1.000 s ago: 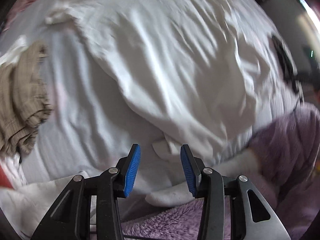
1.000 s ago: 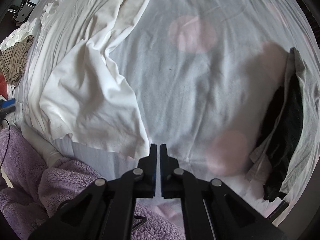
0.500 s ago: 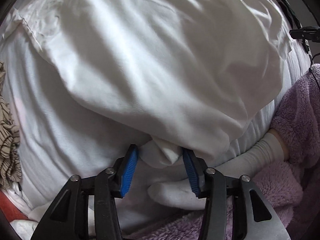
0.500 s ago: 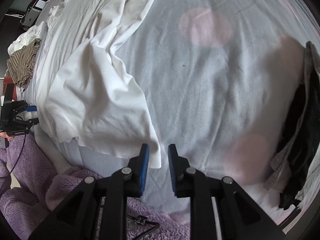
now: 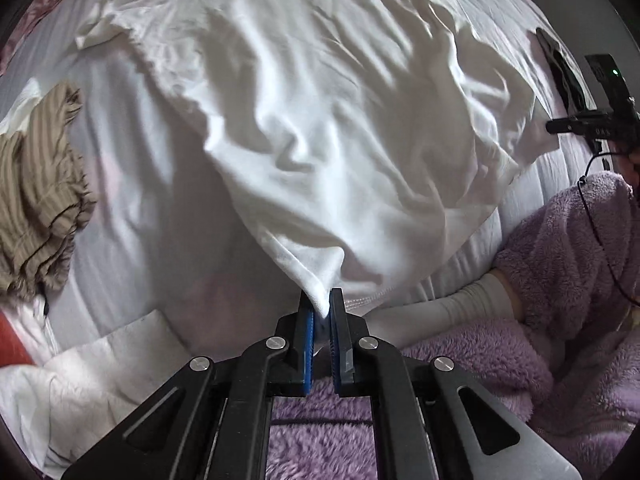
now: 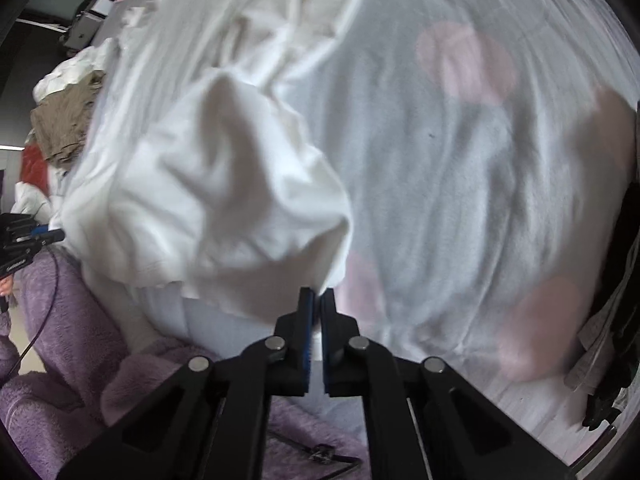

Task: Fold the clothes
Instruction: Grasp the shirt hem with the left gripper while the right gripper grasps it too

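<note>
A white garment (image 5: 332, 128) lies crumpled across the pale bed sheet (image 5: 152, 184). My left gripper (image 5: 321, 308) is shut on its near hem corner and lifts that corner off the bed. In the right wrist view the same white garment (image 6: 224, 184) bulges up at left of centre, and my right gripper (image 6: 317, 300) is shut on its other near corner. The right gripper also shows at the right edge of the left wrist view (image 5: 592, 124).
A tan striped garment (image 5: 40, 184) is bunched at the left of the bed. A dark and grey garment (image 6: 612, 320) lies at the right edge. The sheet has pink spots (image 6: 464, 64). The person's purple fleece sleeves (image 5: 560, 280) are close below both grippers.
Both grippers have closed on the white garment's near corners: the left was open around the hem, the right slightly open beside the edge. The cloth now lifts and bulges.
</note>
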The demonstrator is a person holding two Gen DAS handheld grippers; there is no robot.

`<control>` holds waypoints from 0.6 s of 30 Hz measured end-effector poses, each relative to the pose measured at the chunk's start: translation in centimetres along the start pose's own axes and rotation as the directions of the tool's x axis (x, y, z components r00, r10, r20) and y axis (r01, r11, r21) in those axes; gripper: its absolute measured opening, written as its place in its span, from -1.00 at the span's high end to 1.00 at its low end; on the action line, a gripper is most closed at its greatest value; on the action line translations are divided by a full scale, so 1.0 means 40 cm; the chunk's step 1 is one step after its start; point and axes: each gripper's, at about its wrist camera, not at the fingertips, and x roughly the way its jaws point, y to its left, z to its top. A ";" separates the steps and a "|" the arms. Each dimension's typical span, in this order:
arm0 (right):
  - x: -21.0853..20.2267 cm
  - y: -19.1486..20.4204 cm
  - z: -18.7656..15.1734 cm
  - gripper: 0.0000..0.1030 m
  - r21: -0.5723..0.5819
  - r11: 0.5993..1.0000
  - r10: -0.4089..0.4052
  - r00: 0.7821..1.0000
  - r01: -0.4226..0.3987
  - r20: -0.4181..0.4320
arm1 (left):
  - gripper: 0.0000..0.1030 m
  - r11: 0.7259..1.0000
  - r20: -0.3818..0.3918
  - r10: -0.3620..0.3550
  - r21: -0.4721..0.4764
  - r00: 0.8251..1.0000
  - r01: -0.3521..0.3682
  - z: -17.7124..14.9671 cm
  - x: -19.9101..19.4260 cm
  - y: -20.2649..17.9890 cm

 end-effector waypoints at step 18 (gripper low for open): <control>-0.043 0.144 -0.136 0.98 -0.014 0.986 -0.165 0.985 0.166 0.049 | 0.91 0.991 0.027 -0.027 -0.132 0.999 0.030 -0.094 -0.072 0.124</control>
